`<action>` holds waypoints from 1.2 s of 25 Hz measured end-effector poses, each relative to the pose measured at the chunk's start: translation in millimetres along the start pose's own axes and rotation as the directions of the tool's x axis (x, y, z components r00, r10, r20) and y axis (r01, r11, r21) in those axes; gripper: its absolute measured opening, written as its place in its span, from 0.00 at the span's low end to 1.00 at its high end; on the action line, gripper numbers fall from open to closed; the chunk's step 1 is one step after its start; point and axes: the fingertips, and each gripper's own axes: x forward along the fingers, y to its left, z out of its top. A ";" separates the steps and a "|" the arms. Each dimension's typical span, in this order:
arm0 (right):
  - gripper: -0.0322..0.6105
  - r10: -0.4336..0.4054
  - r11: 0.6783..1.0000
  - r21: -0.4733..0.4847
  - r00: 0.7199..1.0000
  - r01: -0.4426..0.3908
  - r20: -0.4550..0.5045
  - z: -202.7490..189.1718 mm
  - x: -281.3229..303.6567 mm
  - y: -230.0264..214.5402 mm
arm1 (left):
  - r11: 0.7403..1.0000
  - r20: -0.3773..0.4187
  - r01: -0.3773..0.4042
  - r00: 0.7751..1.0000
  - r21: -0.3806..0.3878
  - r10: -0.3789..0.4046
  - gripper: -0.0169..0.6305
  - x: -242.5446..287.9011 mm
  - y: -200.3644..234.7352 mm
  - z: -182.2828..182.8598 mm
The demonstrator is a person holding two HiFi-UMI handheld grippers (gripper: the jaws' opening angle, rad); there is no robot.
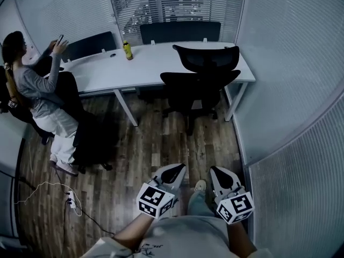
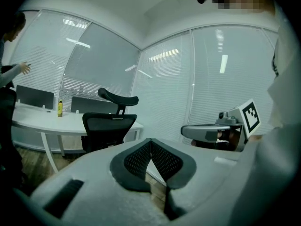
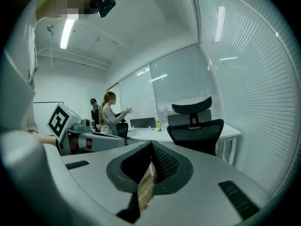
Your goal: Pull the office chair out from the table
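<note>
The black office chair (image 1: 200, 79) stands at the right end of the white table (image 1: 145, 63) with its back toward the camera. Its seat seems to sit just under the table's edge, though the steep angle leaves that unsure. Both tools hang well short of it, low over the wooden floor (image 1: 140, 155). The left tool (image 1: 176, 171) and the right tool (image 1: 217, 173) each have their jaws pressed together, with nothing between them. A yellow bottle (image 1: 128, 50) stands on the table, and a person (image 1: 43, 90) is at its left end.
</note>
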 end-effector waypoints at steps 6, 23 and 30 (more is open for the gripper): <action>0.06 0.037 0.999 -0.015 0.999 -0.037 -0.019 21.2 37.9 -59.1 | 0.999 -0.006 -0.032 0.999 -0.013 0.032 0.04 62.4 26.7 22.8; 0.06 0.161 0.987 -0.013 0.987 -0.161 -0.030 58.6 134.8 -183.4 | 0.985 0.020 -0.167 0.985 -0.048 0.168 0.04 190.3 83.6 76.8; 0.06 0.197 0.980 -0.003 0.980 -0.197 -0.011 67.8 150.3 -213.6 | 0.974 0.019 -0.210 0.977 -0.087 0.212 0.04 220.2 98.2 85.4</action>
